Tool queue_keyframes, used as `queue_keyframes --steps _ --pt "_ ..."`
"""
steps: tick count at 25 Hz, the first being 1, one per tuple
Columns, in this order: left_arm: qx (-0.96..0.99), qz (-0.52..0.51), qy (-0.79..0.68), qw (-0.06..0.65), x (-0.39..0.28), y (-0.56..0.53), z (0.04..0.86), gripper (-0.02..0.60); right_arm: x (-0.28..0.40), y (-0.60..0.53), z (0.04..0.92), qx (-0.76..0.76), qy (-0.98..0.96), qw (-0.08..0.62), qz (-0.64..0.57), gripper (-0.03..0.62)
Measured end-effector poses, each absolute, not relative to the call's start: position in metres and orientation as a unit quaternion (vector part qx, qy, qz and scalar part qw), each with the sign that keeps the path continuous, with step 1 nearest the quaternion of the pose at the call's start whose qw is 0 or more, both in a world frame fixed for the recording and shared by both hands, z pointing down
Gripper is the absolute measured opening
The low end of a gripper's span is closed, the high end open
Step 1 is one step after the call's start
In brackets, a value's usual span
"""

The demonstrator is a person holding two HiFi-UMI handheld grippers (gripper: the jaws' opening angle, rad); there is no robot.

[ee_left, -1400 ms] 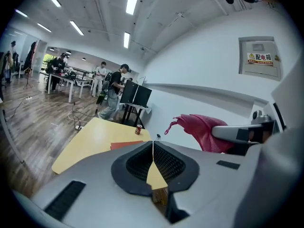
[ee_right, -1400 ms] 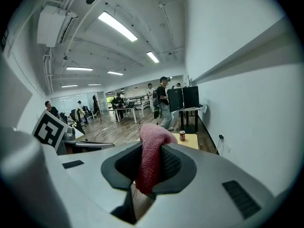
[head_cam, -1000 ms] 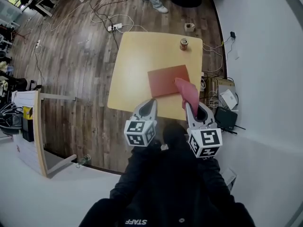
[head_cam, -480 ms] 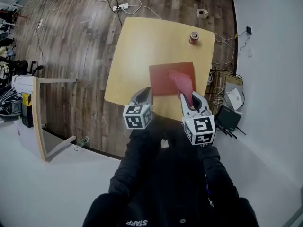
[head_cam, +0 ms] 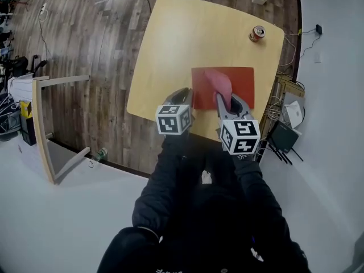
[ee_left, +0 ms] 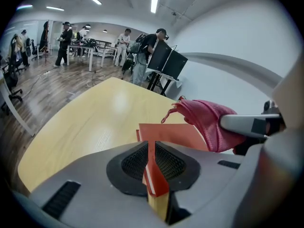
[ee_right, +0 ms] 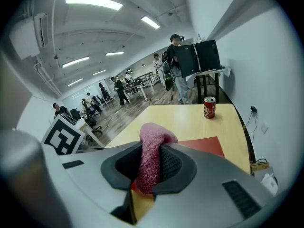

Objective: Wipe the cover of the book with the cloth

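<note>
A red book (head_cam: 242,84) lies flat near the front edge of the light wooden table (head_cam: 182,33). My right gripper (head_cam: 226,99) is shut on a pink cloth (head_cam: 218,79), whose free end droops onto the book's near-middle cover. In the right gripper view the cloth (ee_right: 154,151) fills the jaws of the right gripper (ee_right: 151,160), with the book (ee_right: 204,146) beyond. My left gripper (head_cam: 183,94) is shut and holds nothing, its tips at the book's near-left corner. In the left gripper view the book (ee_left: 171,134) shows past the left gripper (ee_left: 152,148), and the cloth (ee_left: 209,122) hangs to the right.
A red drink can (head_cam: 257,33) stands at the table's far right corner. The white wall runs close along the right, with a black box (head_cam: 282,135) and cables on the floor. A wooden frame (head_cam: 40,129) stands at left. People stand in the room's far part.
Both grippers moved forward over the table. The cloth went from the book's near-right part to its near-middle, and the left gripper came from the table's front edge to the book's corner.
</note>
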State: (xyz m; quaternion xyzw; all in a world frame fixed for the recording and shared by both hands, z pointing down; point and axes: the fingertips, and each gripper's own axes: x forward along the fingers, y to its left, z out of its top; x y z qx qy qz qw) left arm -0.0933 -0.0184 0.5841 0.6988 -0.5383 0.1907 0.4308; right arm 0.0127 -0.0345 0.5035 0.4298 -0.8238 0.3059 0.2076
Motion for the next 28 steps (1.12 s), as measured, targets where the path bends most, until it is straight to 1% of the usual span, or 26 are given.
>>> queue_keyframes --steps 7,8,10,11,16,22,28 --pt "0.705 0.185 -0.513 0.454 -0.100 -0.032 0.611 0.038 -0.023 -0.063 0.543 0.439 -0.813 0.221 0.313 0.077" --pt "0.707 0.184 -0.509 0.456 -0.099 -0.033 0.613 0.045 -0.026 -0.066 0.547 0.441 -0.811 0.222 0.315 0.077" --pt "0.711 0.181 -0.497 0.463 -0.096 -0.035 0.618 0.100 -0.031 -0.070 0.555 0.444 -0.806 0.225 0.320 0.077" --pt "0.712 0.182 -0.493 0.466 -0.095 -0.036 0.620 0.105 -0.033 -0.072 0.558 0.446 -0.804 0.226 0.321 0.077" --pt "0.711 0.192 -0.473 0.483 -0.094 -0.036 0.637 0.101 -0.046 -0.076 0.577 0.446 -0.799 0.233 0.330 0.077" --pt "0.719 0.187 -0.447 0.497 -0.089 -0.037 0.639 0.071 -0.060 -0.073 0.600 0.440 -0.789 0.252 0.347 0.077" --pt "0.722 0.183 -0.441 0.501 -0.088 -0.036 0.639 0.069 -0.061 -0.059 0.610 0.430 -0.784 0.266 0.360 0.077"
